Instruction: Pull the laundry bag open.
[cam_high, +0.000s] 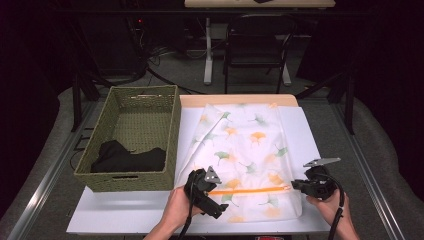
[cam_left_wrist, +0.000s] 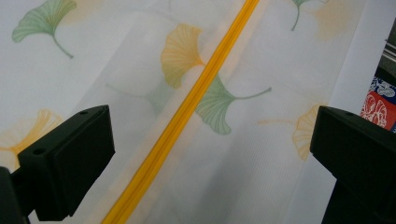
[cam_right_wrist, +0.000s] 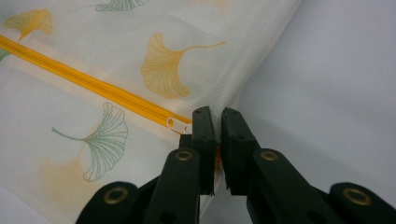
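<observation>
The white leaf-printed mesh bag lies flat at the centre of the worktop, with a green woven basket at its 9 o'clock. The right tool pinches the bag's edge at the orange zipper's 3 o'clock end, just beside the pull tab. The left tool hovers spread over the zipper's 9 o'clock end.

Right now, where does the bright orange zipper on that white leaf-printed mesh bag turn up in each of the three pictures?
High view: the orange zipper runs level across the bag's near end, between the two hand-held grippers.
Left gripper view: it slants from lower left to the top edge.
Right gripper view: it comes in from the left edge and ends at the closed jaws.
Shared landmark: the ginkgo leaf print beside it.
</observation>
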